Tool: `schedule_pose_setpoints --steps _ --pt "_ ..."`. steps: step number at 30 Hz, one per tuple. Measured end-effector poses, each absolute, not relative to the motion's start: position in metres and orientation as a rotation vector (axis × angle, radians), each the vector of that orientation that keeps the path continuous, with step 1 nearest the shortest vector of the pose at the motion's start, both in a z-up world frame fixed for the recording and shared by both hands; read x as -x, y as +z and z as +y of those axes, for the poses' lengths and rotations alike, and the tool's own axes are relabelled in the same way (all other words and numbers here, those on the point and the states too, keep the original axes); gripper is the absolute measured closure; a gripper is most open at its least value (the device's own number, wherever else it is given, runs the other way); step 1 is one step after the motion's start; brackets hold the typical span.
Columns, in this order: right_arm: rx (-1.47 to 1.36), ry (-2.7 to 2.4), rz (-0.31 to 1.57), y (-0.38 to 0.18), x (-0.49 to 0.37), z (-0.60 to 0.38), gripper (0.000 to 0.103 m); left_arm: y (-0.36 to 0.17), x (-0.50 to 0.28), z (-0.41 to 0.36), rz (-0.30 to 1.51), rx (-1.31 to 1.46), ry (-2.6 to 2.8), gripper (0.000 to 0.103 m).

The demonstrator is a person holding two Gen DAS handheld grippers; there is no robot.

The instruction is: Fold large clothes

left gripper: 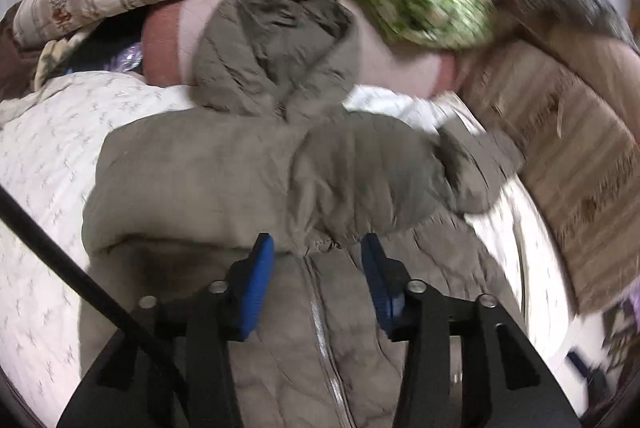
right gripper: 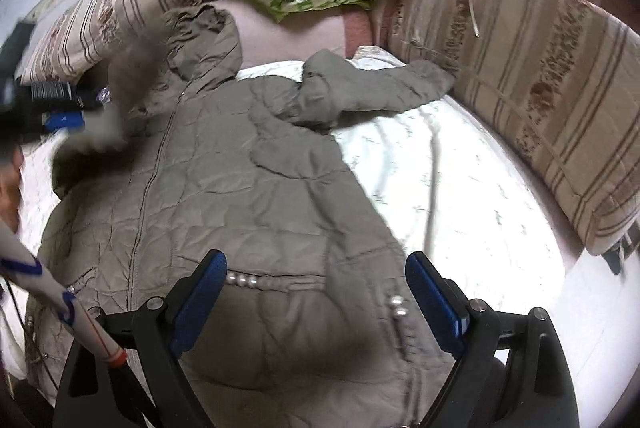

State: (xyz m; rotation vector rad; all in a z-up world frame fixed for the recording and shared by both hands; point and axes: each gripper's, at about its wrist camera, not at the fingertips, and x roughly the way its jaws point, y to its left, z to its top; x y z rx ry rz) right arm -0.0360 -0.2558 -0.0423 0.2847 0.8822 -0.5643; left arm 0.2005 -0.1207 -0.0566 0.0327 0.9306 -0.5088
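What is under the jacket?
The jacket lies on a white patterned sheet, which shows on both sides of it. Its hood rests on a pink cushion. Whatever lies beneath the jacket's body is covered.

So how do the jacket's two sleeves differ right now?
The left sleeve is folded across the chest of the jacket, its cuff by the zipper; the right sleeve lies stretched outward. The left one rests on the jacket; the right one lies mostly on the white sheet, its cuff against the striped cushion. Both are the same puffy olive-grey.
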Motion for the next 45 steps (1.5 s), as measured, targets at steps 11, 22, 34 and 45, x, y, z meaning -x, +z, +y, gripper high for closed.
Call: schedule_pose_setpoints --steps 11,22,34,45 --pt "-0.299 -0.455 0.875 -0.046 -0.031 -0.279 0.009 -0.083 -0.144 -0.043 0.818 -0.124 -0.252 0.044" --pt "-0.497 -0.452 1.1 -0.139 -0.203 -0.326 0.015 -0.114 -0.18 0.022 0.823 -0.045 -0.118 0.044" --pt "-0.424 -0.602 1.136 -0.141 -0.247 -0.351 0.084 -0.129 -0.19 0.008 0.9 -0.038 -0.15 0.044" --pt "-0.541 -0.711 0.921 -0.087 -0.128 -0.464 0.035 -0.151 -0.179 -0.015 0.955 0.007 -0.244 0.044"
